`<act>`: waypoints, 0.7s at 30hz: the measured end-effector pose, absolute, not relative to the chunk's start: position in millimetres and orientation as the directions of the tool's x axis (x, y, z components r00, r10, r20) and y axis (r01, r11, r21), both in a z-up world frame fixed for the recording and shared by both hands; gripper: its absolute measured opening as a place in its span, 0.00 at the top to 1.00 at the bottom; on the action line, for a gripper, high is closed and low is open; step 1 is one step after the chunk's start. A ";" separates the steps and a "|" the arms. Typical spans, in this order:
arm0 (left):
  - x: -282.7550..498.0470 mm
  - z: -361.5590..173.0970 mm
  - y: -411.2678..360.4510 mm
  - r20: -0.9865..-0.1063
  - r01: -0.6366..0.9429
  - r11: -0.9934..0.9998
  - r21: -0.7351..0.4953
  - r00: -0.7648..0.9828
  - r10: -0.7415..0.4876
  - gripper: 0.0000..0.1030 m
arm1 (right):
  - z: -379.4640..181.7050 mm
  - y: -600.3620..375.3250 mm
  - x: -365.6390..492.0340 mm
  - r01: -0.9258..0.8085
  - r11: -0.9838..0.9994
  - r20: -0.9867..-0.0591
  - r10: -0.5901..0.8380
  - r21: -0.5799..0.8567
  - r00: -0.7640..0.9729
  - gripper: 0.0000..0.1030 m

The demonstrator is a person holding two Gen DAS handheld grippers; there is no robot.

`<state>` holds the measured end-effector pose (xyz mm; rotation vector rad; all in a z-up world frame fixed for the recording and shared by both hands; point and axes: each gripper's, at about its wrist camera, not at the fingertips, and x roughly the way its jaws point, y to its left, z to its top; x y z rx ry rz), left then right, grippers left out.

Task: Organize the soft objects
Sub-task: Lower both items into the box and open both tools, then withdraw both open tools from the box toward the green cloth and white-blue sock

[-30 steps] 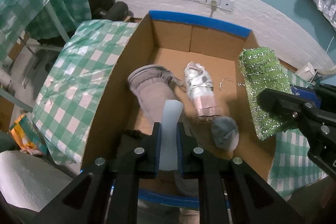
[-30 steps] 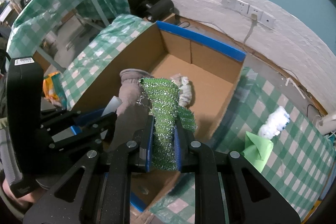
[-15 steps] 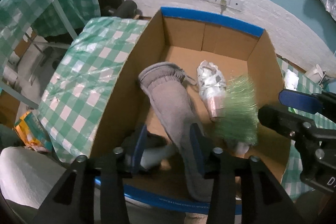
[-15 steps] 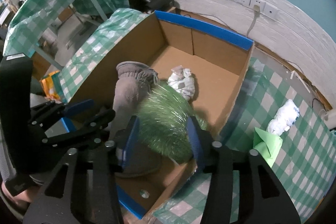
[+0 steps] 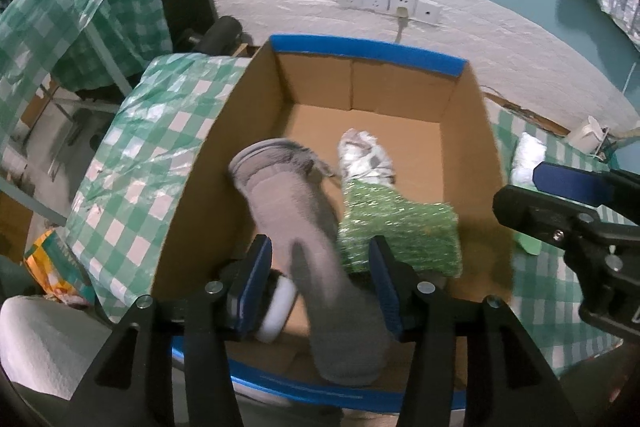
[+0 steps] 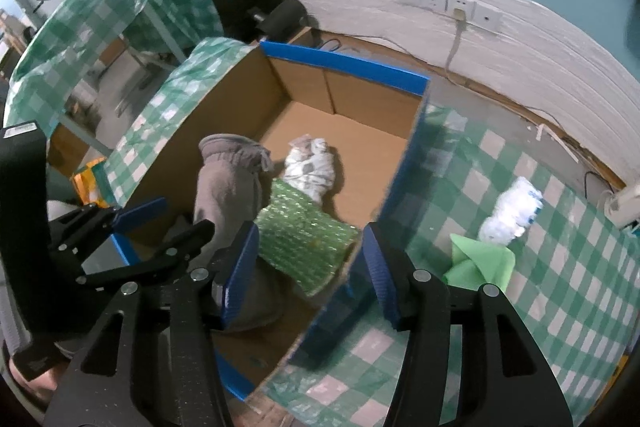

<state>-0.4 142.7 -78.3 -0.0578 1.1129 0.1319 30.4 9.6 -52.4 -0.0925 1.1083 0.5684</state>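
Green sponge (image 6: 304,239) in box (image 5: 472,131); both grippers (image 5: 320,283) (image 6: 304,279) angled down, jaws just spread, empty.

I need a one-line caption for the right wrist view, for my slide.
Right gripper open above the cardboard box, glittery green cloth lying inside beside a grey sock.

Right claw (image 6: 310,267), lower centre of frame, has just been opening; its blue pads stand apart and press on nothing. Beyond them, the green glittery sponge (image 6: 306,237) lies in the cardboard box (image 6: 348,69) against the grey sock (image 6: 228,183), near a white bundle (image 6: 312,169). Left claw (image 6: 160,221) is at lower left. A green cloth (image 6: 480,261) lies on the checked desk (image 6: 560,291), right.
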 end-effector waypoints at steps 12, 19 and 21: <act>2.0 -64.5 100.0 -0.882 -0.057 0.998 0.018 0.469 0.043 0.47 | -48.4 -43.3 32.3 -0.390 0.897 -0.859 0.359 0.208 0.366 0.47; 4.6 -60.2 77.9 -0.881 -0.023 1.000 0.017 0.472 0.026 0.46 | -52.4 -74.8 30.6 -0.340 0.918 -0.863 0.331 0.202 0.382 0.47; 5.5 -58.6 71.1 -0.879 -0.014 1.000 0.016 0.476 0.020 0.42 | -53.3 -84.1 30.7 -0.325 0.924 -0.863 0.326 0.203 0.387 0.47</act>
